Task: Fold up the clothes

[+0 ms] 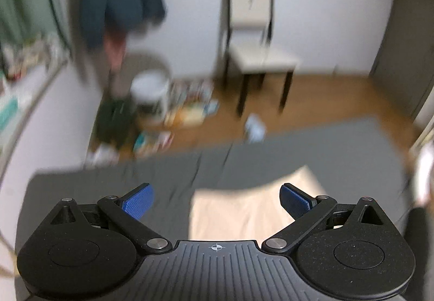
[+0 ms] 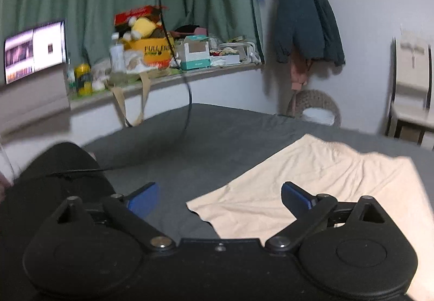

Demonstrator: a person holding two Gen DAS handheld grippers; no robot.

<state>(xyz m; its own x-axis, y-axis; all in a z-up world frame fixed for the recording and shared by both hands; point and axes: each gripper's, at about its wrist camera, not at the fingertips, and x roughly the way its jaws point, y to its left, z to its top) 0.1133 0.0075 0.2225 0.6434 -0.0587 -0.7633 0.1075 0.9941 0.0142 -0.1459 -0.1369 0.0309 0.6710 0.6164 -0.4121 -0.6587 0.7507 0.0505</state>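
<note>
A cream garment (image 2: 320, 181) lies spread flat on the grey bed sheet (image 2: 190, 149). In the left wrist view the same cream garment (image 1: 244, 208) shows between the fingers, below and ahead. My left gripper (image 1: 217, 199) is open, blue pads wide apart, holding nothing, raised above the cloth. My right gripper (image 2: 219, 197) is also open and empty, hovering over the garment's near left corner. Both views are motion-blurred.
A white chair (image 1: 255, 37) stands by the far wall on the wood floor. Floor clutter (image 1: 184, 108) and a white bin (image 1: 149, 94) sit beyond the bed. A cluttered ledge (image 2: 168, 56), a screen (image 2: 35, 51), a hanging cable (image 2: 187, 100) and a dark jacket (image 2: 303, 18) are nearby.
</note>
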